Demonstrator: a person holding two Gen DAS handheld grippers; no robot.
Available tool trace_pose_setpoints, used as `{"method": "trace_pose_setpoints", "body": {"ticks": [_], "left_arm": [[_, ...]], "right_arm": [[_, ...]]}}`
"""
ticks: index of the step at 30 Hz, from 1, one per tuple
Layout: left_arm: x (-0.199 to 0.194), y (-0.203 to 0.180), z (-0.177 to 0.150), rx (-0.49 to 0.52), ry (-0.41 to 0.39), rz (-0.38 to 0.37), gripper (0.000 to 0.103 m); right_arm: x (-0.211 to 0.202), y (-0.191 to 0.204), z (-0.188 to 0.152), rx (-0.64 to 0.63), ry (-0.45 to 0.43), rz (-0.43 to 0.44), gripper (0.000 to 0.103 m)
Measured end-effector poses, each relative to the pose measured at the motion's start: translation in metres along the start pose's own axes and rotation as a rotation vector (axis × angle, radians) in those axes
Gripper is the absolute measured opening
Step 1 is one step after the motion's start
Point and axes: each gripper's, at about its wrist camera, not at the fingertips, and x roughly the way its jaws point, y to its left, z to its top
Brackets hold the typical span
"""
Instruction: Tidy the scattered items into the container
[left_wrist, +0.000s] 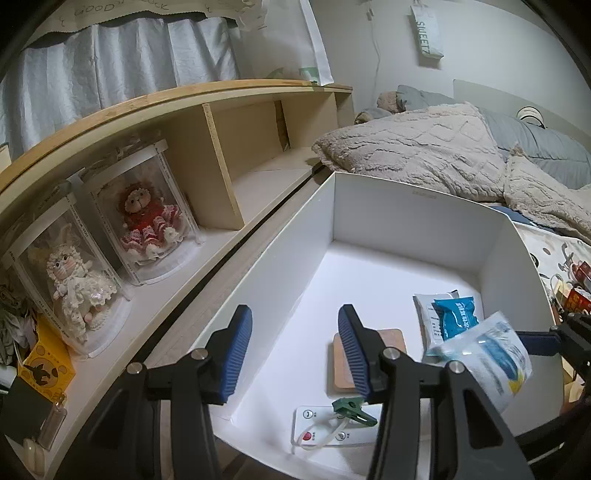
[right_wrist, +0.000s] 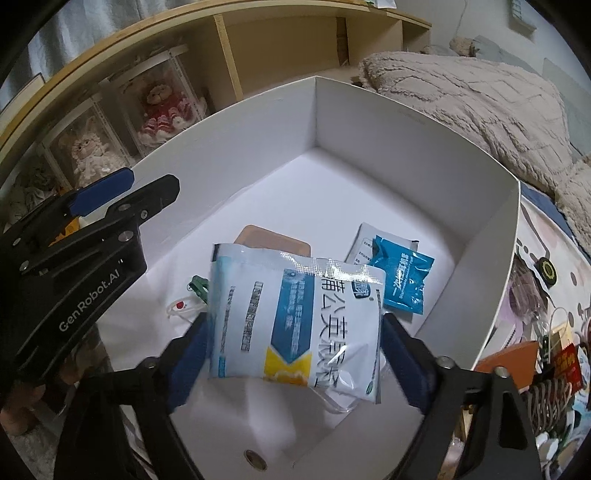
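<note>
A large white box (left_wrist: 417, 206) stands open on the bed; it also shows in the right wrist view (right_wrist: 406, 118). Inside lie a small blue packet (left_wrist: 456, 317) on a white sachet, a tan square pad (left_wrist: 391, 338), a white remote (left_wrist: 325, 432) and a green clip (left_wrist: 351, 408). My right gripper (right_wrist: 291, 354) is shut on a white and blue pouch (right_wrist: 295, 317) and holds it over the box; the pouch (left_wrist: 484, 358) looks blurred in the left wrist view. My left gripper (left_wrist: 295, 350) is open and empty over the box's near left part.
A wooden shelf (left_wrist: 221, 155) with two dolls in clear cases (left_wrist: 147, 218) runs along the box's left side. A beige blanket (left_wrist: 424, 147) lies behind the box. Scattered small items (right_wrist: 554, 354) lie on the bed to the right of the box.
</note>
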Motion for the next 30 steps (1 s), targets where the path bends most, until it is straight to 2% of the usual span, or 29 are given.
{"method": "trace_pose_setpoints", "body": {"ticks": [4,11,13,14,23,26,30], "left_arm": [[-0.001,-0.001,0.0,0.001,-0.003,-0.001,0.048],[-0.005,-0.001,0.0,-0.001,-0.01,-0.004,0.05],[-0.006,0.0,0.0,-0.007,-0.018,-0.004,0.057],[-0.007,0.0,0.0,-0.01,-0.023,-0.003,0.061],[-0.022,0.0,0.0,-0.029,-0.05,-0.025,0.062],[-0.034,-0.003,0.0,-0.021,-0.071,-0.025,0.069],[-0.051,-0.01,-0.001,-0.001,-0.094,-0.018,0.074]], "right_arm": [[-0.002,0.002,-0.001,-0.015,-0.003,-0.032,0.092],[-0.005,0.001,-0.003,-0.016,-0.017,-0.031,0.092],[-0.008,0.001,-0.004,-0.021,-0.028,-0.031,0.092],[-0.01,0.001,-0.004,-0.023,-0.04,-0.031,0.092],[-0.038,-0.007,-0.009,-0.006,-0.178,-0.044,0.093],[-0.051,-0.009,-0.012,-0.006,-0.231,-0.057,0.103],[-0.067,-0.014,-0.019,-0.013,-0.275,-0.094,0.103]]}}
